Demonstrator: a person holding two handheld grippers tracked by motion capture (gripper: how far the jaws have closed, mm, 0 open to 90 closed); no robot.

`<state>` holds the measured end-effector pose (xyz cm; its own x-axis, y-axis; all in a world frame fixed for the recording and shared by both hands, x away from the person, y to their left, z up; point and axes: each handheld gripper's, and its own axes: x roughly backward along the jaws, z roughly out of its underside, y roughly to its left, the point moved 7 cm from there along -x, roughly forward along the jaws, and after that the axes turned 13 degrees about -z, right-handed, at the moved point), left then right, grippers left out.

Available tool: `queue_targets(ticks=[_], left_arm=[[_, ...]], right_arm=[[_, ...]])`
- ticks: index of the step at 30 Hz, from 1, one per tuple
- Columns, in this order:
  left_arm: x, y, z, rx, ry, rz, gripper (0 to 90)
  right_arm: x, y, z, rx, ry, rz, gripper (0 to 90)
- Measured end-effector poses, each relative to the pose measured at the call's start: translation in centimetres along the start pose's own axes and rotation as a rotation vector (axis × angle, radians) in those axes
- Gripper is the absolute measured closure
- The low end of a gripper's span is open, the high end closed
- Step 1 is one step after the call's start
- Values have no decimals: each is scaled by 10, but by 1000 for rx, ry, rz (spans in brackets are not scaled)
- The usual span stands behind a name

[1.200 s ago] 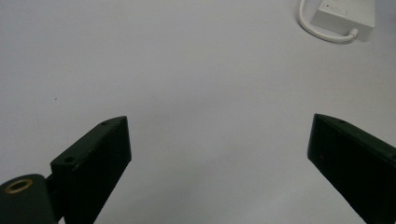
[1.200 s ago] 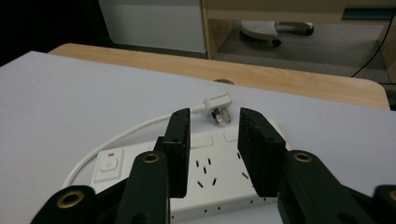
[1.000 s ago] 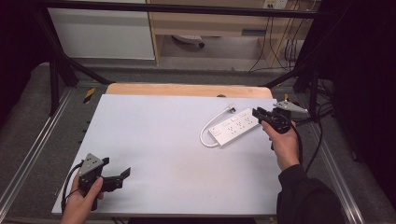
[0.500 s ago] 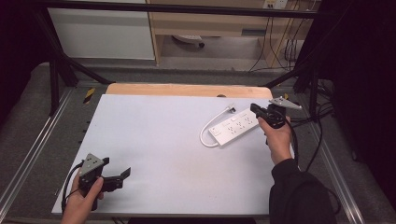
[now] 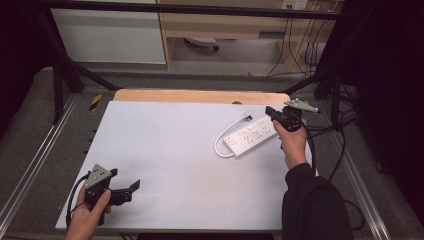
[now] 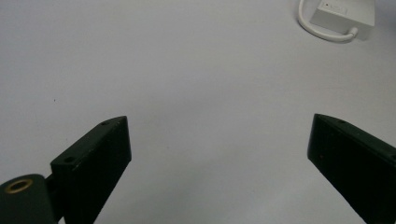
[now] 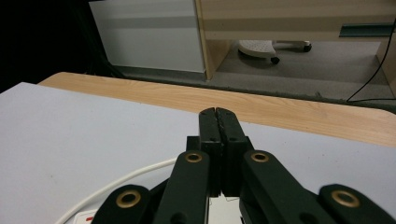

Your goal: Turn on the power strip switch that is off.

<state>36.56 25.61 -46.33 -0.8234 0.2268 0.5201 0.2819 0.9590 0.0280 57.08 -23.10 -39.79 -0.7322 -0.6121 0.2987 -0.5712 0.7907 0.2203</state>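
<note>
White power strip [image 5: 251, 136] sits near the bench's [image 5: 165, 150] right edge; your right tool [image 5: 274, 114] has just closed empty above it, left tool [image 5: 131, 189] unmoved, wide.

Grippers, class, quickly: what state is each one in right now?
Left gripper: open, holding nothing.
Right gripper: just closed, nothing between its jaws, above the power strip.

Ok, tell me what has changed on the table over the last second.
The right claw has shifted a little towards the table's far edge above the end of the white power strip, and its jaws have just been closing: they now meet, with nothing seen between them. The left claw stayed open near the front left corner, and the power strip and its looped cable did not move.
</note>
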Motion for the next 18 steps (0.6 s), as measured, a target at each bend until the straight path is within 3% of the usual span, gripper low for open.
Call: queue_targets(ticks=[18], left_arm=[[0, 0, 0, -3, 3, 2, 63]], right_arm=[[-17, -10, 3, -5, 35, 21, 900]])
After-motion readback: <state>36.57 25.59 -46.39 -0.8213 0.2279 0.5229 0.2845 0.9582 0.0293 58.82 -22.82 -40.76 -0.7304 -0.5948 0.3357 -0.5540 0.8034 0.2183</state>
